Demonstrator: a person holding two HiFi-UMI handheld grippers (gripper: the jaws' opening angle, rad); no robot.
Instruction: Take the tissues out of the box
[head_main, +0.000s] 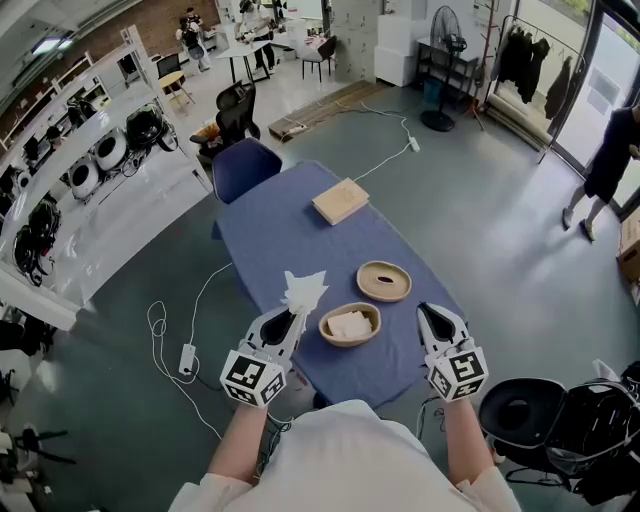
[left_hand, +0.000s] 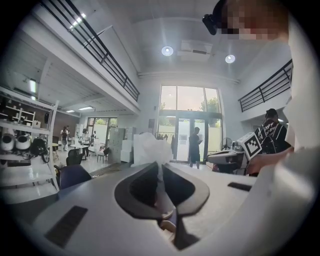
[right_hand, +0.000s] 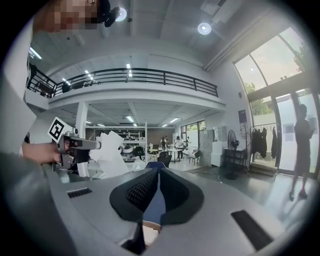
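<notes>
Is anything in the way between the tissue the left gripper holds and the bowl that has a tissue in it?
No, nothing visible. The tissue, pinched in the left gripper, is up just left of the bowl, with only air between.

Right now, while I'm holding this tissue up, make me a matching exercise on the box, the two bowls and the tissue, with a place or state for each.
Things:
1. tissue box
2. near bowl
3. far bowl
4. raised tissue

Places or states:
A. empty
B. pinched between the fingers of the left gripper
C. has a folded tissue lying in it
D. on the blue table, beyond both bowls

Pairs: 1-D, 2-C, 3-A, 4-B
</notes>
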